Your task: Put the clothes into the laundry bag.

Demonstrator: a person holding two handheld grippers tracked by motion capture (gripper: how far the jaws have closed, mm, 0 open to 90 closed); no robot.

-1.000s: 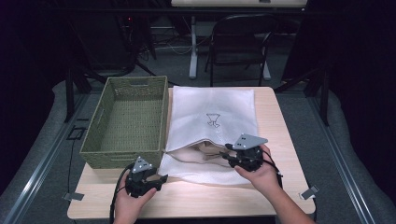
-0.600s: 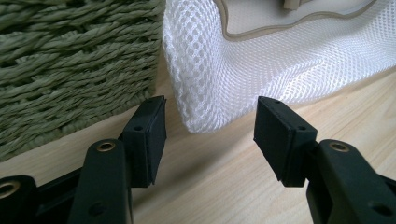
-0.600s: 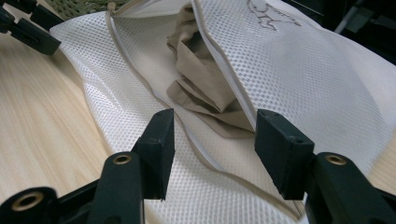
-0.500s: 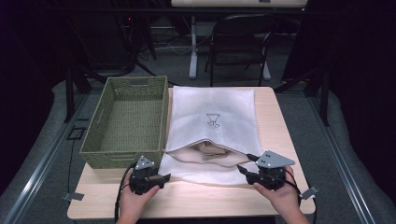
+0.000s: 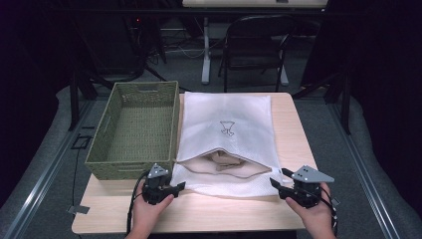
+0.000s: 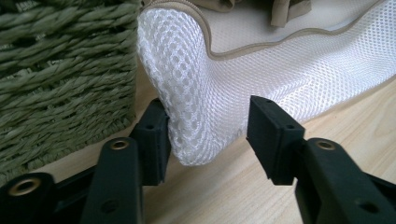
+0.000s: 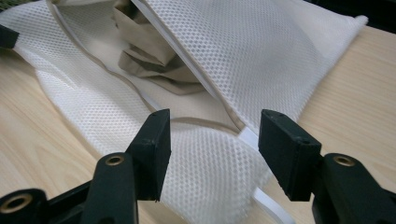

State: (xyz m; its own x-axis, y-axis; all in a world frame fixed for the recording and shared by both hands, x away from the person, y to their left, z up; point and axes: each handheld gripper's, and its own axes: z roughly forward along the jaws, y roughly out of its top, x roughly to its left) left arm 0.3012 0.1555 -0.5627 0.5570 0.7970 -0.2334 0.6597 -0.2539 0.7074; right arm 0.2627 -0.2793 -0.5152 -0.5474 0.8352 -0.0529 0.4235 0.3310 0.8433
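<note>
My left gripper has been closing around the near-left corner of the mesh bag on the desk, pads not yet pinching; it could slip free. My right gripper, just opening, stands wide and empty at the near-right corner, and could snag the clothing.

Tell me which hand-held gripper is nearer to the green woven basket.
The left hand-held gripper is nearer, just below the green woven basket's near right corner. The right hand-held gripper is across the white mesh laundry bag, at its far corner.
</note>
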